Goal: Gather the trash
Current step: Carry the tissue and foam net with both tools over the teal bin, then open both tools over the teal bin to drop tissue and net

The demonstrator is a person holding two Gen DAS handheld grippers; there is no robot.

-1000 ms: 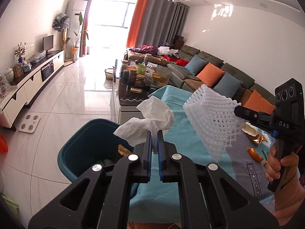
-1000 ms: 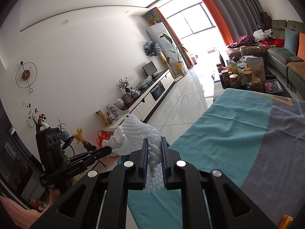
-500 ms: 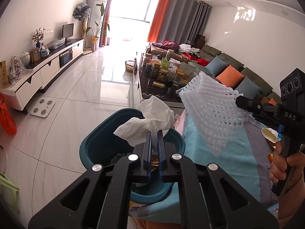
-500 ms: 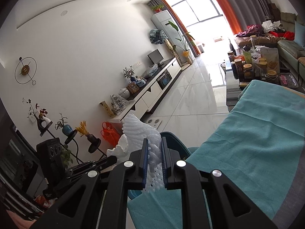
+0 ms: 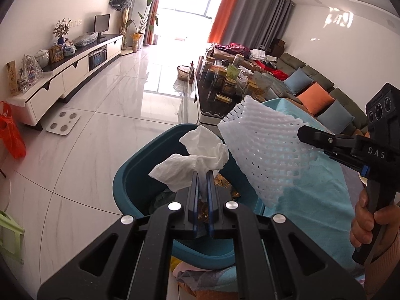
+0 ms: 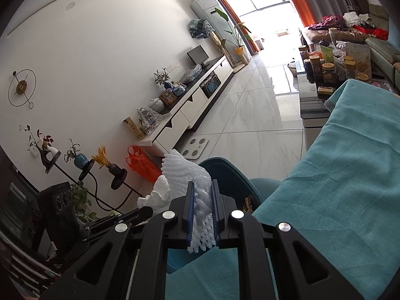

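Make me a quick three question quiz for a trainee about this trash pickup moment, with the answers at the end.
1. What does the left tool hold?
2. True or false: the right tool is open and empty.
3. Which is under the tissue: A) sofa, B) bin, C) scale?

Key:
1. The tissue, pinched between shut pads.
2. False. It is shut on the foam net.
3. B. In the left wrist view the bin's opening shows right behind and below the tissue, with scraps already inside.
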